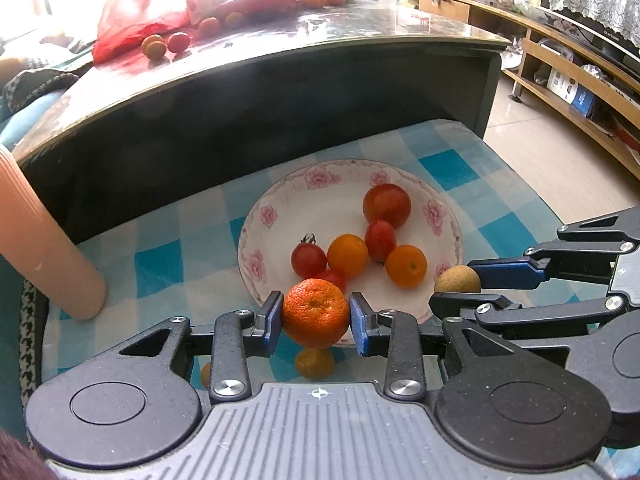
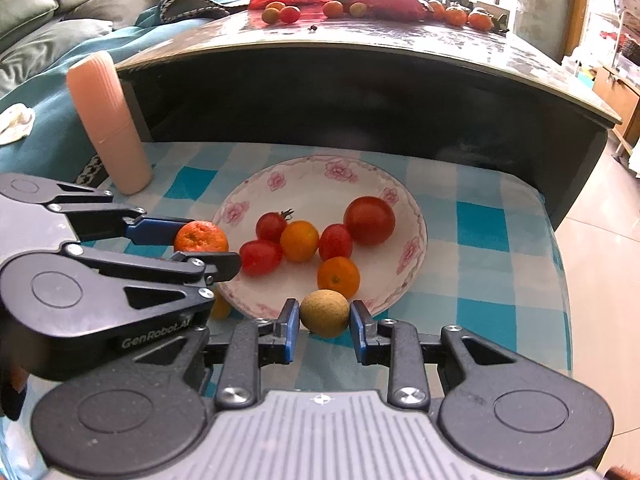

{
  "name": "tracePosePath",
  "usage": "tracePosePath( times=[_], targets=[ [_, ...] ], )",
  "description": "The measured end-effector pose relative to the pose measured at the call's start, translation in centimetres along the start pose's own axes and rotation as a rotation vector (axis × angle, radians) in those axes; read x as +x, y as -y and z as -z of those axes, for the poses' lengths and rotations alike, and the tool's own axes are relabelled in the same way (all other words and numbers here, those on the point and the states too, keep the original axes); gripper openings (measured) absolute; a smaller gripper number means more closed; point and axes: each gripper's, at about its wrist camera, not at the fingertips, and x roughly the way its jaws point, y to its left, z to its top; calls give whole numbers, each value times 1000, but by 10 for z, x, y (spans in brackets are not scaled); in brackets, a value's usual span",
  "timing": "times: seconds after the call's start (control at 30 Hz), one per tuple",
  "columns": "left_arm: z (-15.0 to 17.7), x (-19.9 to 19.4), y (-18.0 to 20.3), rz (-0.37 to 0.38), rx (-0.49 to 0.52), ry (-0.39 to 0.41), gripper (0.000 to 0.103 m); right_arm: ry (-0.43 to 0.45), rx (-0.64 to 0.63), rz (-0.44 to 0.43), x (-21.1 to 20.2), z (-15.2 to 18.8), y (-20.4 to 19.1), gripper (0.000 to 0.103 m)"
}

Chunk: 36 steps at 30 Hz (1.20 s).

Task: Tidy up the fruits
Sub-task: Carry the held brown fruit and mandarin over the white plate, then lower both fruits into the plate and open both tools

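A bumpy orange mandarin (image 1: 316,312) sits between the blue pads of my left gripper (image 1: 316,322), which is shut on it just above the near rim of the flowered white plate (image 1: 280,196). My right gripper (image 2: 324,322) is shut on a tan round fruit (image 2: 324,312) over the plate's near edge (image 2: 416,256). Each gripper shows in the other view: the right gripper (image 1: 456,286) with the tan fruit (image 1: 457,280), the left gripper (image 2: 208,246) with the mandarin (image 2: 201,237). In the plate lie a large tomato (image 2: 369,220), small tomatoes and small oranges (image 2: 299,241).
The plate rests on a blue checked cloth (image 2: 480,232). Small orange fruits (image 1: 315,362) lie on the cloth under the left gripper. A pink ribbed cylinder (image 2: 108,120) stands at the left. Behind is a dark table (image 1: 280,92) with loose fruits and a red bag (image 1: 132,28). Tiled floor lies to the right.
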Motion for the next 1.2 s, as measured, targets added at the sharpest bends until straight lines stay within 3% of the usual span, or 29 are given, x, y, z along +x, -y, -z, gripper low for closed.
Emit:
tracePosePath(
  times=[1.2],
  targets=[
    [-28,30,-11,39,-74,4,42,41,103,20,31,-25,26,45]
  ],
)
